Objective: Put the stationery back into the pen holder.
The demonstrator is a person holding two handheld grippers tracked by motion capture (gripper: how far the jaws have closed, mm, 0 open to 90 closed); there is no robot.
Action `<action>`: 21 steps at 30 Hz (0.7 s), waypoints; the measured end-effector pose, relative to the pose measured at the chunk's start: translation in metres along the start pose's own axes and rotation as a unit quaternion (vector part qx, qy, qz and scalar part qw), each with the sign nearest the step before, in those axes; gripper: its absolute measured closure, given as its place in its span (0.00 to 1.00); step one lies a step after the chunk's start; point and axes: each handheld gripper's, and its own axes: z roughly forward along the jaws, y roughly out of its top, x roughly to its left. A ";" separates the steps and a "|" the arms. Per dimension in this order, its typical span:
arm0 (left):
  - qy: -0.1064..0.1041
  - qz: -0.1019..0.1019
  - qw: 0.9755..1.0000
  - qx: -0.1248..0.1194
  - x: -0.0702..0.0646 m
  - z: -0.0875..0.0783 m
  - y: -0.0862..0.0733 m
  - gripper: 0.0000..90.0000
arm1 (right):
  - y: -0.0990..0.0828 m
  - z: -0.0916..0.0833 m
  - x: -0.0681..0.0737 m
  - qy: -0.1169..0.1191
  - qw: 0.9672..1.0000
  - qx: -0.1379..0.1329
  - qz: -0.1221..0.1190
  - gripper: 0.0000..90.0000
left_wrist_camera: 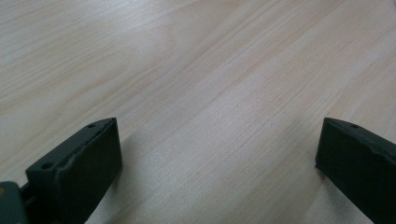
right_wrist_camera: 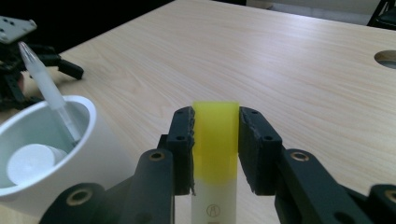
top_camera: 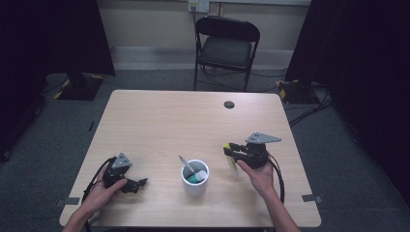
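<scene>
Right now your right gripper (right_wrist_camera: 215, 154) has its jaws clamped on a yellow-capped marker (right_wrist_camera: 215, 140), pinching it at the cap while the white barrel hangs below. In the high view that gripper (top_camera: 231, 149) sits just right of the white cup (top_camera: 195, 178), which stands near the front edge of the table (top_camera: 193, 116). The cup already holds a translucent pen (right_wrist_camera: 46, 88) leaning toward its far-left side and a white-capped item (right_wrist_camera: 30, 163) lying low inside.

Your left gripper (top_camera: 138, 183) rests on the table to the left of the cup, jaws spread wide with nothing between them, as the left gripper view shows bare wood.

The likely next step is dropping the marker into the cup, and a few things could spoil it. You grip the cap alone, so the barrel may slip out of it or swing as you tilt. The leaning pen crowds the opening; if the marker strikes it, either could flip out. The cup stands unsupported, so a nudge against its rim could tip or slide it. Steadying it with your free left gripper would lower that risk.
</scene>
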 end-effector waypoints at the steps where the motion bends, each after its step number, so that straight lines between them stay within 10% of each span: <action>1: 0.000 0.000 1.000 0.000 0.000 0.000 0.000 0.00 | 0.001 -0.001 0.000 0.002 1.000 -0.004 0.001 0.75; 21: 0.000 0.000 1.000 0.000 0.000 0.000 0.000 0.00 | 0.021 -0.013 0.015 0.020 0.999 -0.045 -0.009 0.75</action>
